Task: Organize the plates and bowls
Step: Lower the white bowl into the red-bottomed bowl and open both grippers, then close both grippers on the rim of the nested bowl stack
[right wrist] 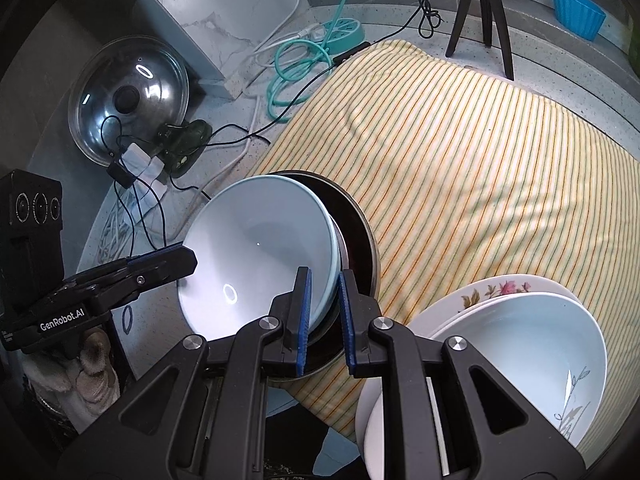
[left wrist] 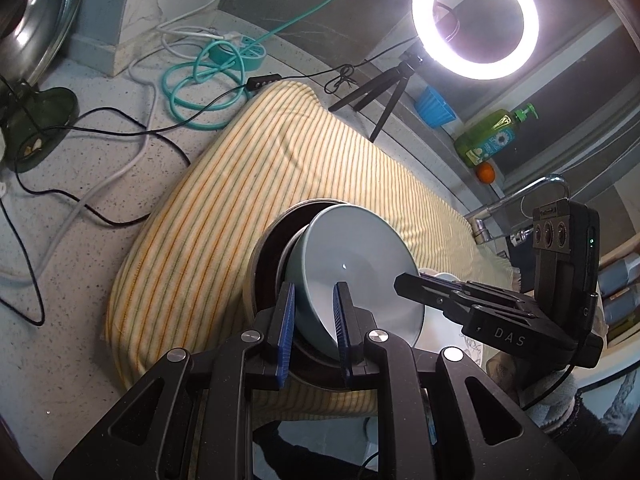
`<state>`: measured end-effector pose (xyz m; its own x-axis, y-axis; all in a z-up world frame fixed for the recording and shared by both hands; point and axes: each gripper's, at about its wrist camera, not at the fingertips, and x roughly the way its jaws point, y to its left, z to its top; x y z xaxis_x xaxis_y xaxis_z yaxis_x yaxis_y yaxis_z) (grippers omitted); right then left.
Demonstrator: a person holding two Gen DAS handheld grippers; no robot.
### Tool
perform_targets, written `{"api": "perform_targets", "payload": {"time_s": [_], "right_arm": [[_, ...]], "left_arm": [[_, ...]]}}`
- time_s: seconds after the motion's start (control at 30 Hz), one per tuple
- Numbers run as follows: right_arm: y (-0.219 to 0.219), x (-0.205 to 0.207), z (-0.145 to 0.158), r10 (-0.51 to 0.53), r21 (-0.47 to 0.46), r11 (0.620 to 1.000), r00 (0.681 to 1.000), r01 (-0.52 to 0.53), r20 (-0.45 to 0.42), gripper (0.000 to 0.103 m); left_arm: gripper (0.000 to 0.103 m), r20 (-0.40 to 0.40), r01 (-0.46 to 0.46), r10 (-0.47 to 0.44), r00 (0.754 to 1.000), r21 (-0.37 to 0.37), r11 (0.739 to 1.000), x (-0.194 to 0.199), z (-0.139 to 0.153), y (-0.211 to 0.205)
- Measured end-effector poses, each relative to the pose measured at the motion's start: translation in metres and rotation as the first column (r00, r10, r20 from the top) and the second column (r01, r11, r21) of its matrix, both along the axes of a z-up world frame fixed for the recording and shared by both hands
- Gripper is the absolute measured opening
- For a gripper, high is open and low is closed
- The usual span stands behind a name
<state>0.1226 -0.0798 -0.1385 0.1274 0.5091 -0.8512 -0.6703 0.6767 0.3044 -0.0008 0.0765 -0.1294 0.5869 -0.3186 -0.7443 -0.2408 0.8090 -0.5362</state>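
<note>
A pale blue bowl [left wrist: 360,268] [right wrist: 260,248] is tilted, held between both grippers over a dark metal-rimmed bowl [left wrist: 268,256] [right wrist: 356,232] on the striped cloth [left wrist: 248,168] [right wrist: 480,152]. My left gripper [left wrist: 314,312] is shut on the blue bowl's near rim; it appears in the right wrist view [right wrist: 188,256] at the bowl's left edge. My right gripper [right wrist: 324,304] is shut on the opposite rim; it appears in the left wrist view [left wrist: 400,280]. A stack of white plates and bowls [right wrist: 520,344], one flowered, lies at the right.
A ring light [left wrist: 476,20] on a tripod [right wrist: 480,12] stands behind the cloth. Cables and a teal power strip [left wrist: 236,52] lie at the back left, with a glass pot lid [right wrist: 128,100]. A blue cup [right wrist: 576,10], soap bottle [left wrist: 492,132] and faucet [left wrist: 516,200] are at the right.
</note>
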Motion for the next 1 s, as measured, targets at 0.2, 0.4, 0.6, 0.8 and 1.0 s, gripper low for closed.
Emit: {"api": "perform_targets", "payload": {"time_s": [0.2, 0.4, 0.6, 0.8, 1.0], "right_arm": [[0.003, 0.000, -0.003, 0.010, -0.013, 1.000, 1.000, -0.010, 0.002, 0.014], [0.004, 0.001, -0.003, 0.019, -0.017, 1.000, 1.000, -0.019, 0.005, 0.019], [0.001, -0.003, 0.012, 0.023, 0.032, 0.999, 0.999, -0.025, 0.047, 0.055], [-0.010, -0.003, 0.027, -0.006, 0.071, 0.997, 0.997, 0.000, 0.082, 0.066], [-0.033, 0.007, 0.023, -0.080, 0.099, 0.992, 0.996, 0.075, 0.046, 0.066]], "left_arm": [[0.016, -0.011, -0.001, 0.001, 1.000, 0.001, 1.000, 0.001, -0.004, 0.000], [0.019, -0.024, 0.002, -0.002, 1.000, 0.003, 1.000, 0.002, -0.005, -0.001], [0.040, -0.006, 0.004, -0.004, 1.000, 0.033, 0.999, 0.002, 0.005, -0.001], [0.044, 0.026, -0.036, 0.034, 0.999, 0.040, 0.999, -0.002, 0.013, 0.010], [0.044, 0.013, -0.090, 0.090, 0.996, 0.046, 0.995, -0.008, 0.004, 0.029]]}}
